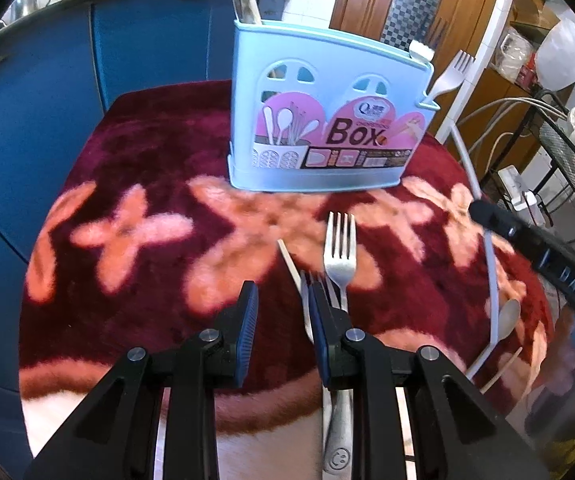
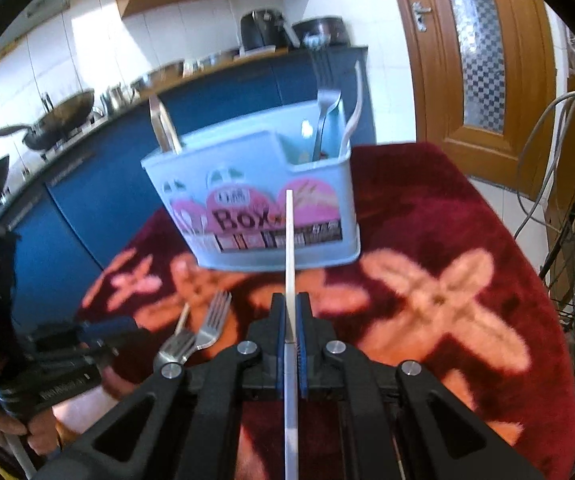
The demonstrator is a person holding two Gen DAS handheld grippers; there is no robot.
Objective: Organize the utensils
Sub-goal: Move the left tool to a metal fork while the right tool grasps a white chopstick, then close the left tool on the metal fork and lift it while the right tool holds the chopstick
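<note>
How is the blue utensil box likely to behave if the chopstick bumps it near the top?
The blue utensil box stands tall on a narrow base on plush cloth, so it may tip rather than slide. It looks like thin plastic, probably light. The forks inside rise above its rim, which could make it top-heavy. The chopstick in the right tongs looks stiff.

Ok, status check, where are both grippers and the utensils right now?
Right gripper shut on a chopstick. Left gripper open over forks. Blue box ahead, path clear.
</note>
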